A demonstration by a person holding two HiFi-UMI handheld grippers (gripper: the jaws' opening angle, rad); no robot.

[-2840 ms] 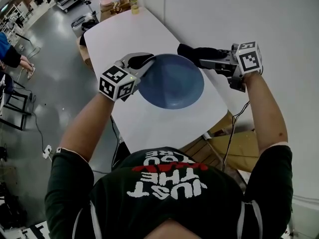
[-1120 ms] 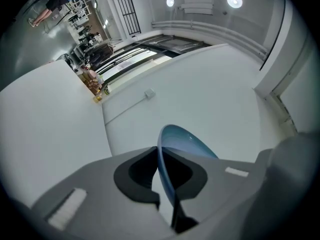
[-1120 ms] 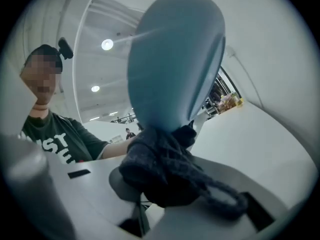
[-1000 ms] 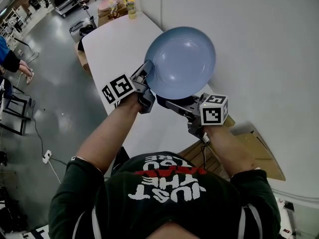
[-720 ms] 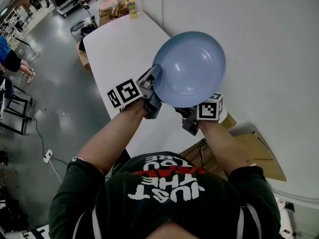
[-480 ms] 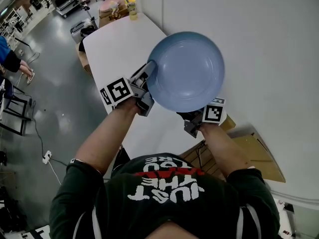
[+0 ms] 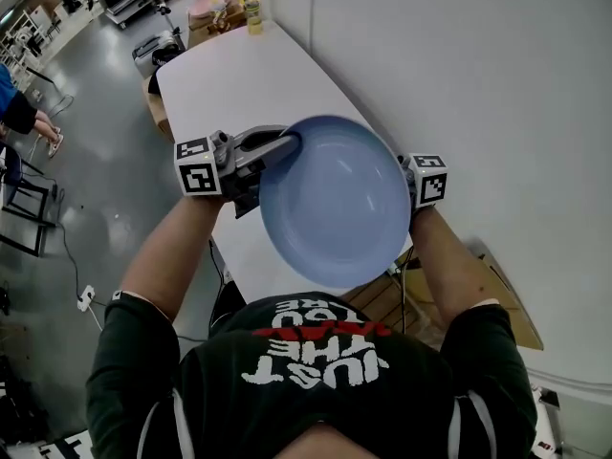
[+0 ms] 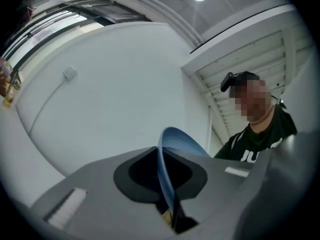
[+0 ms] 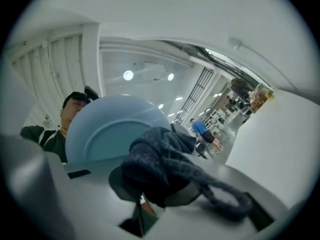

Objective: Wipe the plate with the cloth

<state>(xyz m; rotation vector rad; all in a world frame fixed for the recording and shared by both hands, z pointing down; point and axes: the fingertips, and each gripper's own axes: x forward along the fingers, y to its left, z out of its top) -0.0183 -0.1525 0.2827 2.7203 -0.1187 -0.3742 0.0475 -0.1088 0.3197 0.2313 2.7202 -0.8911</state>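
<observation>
In the head view, the blue plate is held up on a tilt over the near end of the white tabletop. The left gripper grips its far left rim. The right gripper sits at its right edge, mostly hidden behind it.

In the left gripper view, the jaws are pinched onto the plate's rim, seen edge-on.

In the right gripper view, the jaws clamp a bunched dark grey cloth. The plate rises just beyond it; whether they touch cannot be told.
</observation>
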